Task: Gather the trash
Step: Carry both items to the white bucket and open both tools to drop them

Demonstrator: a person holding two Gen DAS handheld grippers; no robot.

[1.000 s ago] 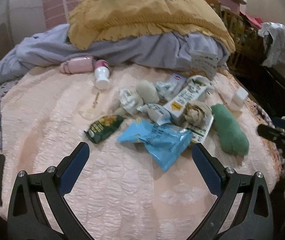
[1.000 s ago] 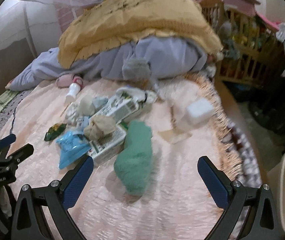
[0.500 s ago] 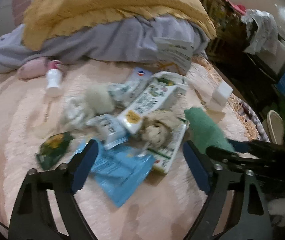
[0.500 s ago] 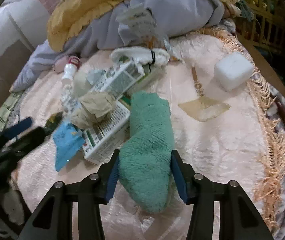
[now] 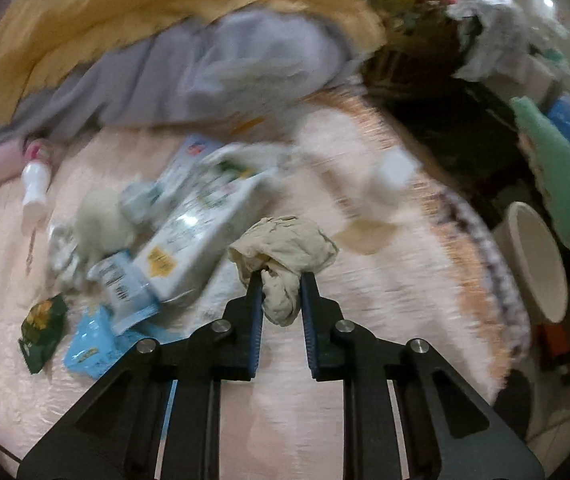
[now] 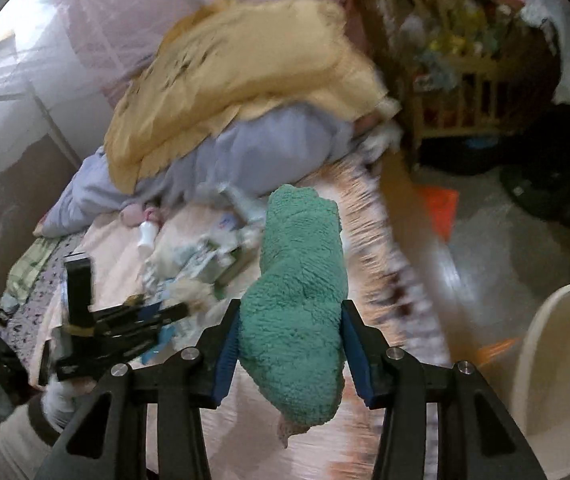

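Green sock (image 6: 299,308) lengthwise, toe fwd

There are two black grippers with blue pads, the left gripper (image 5: 279,280) and the right gripper (image 6: 291,328). There is one crumpled beige paper ball (image 5: 285,248) and one fuzzy green sock (image 6: 299,300). There is one round cream bin (image 5: 537,260). On the pink bed cover (image 5: 385,300) there is one small white bottle with a pink cap (image 5: 33,184), one dark green snack bag (image 5: 43,330), one light blue snack bag (image 5: 93,344) and one big white carton (image 5: 201,232). There is one white cube (image 5: 395,172). There is one yellow blanket (image 6: 237,76) and one grey blanket (image 6: 241,152). The other white wrappers are too blurry to count.
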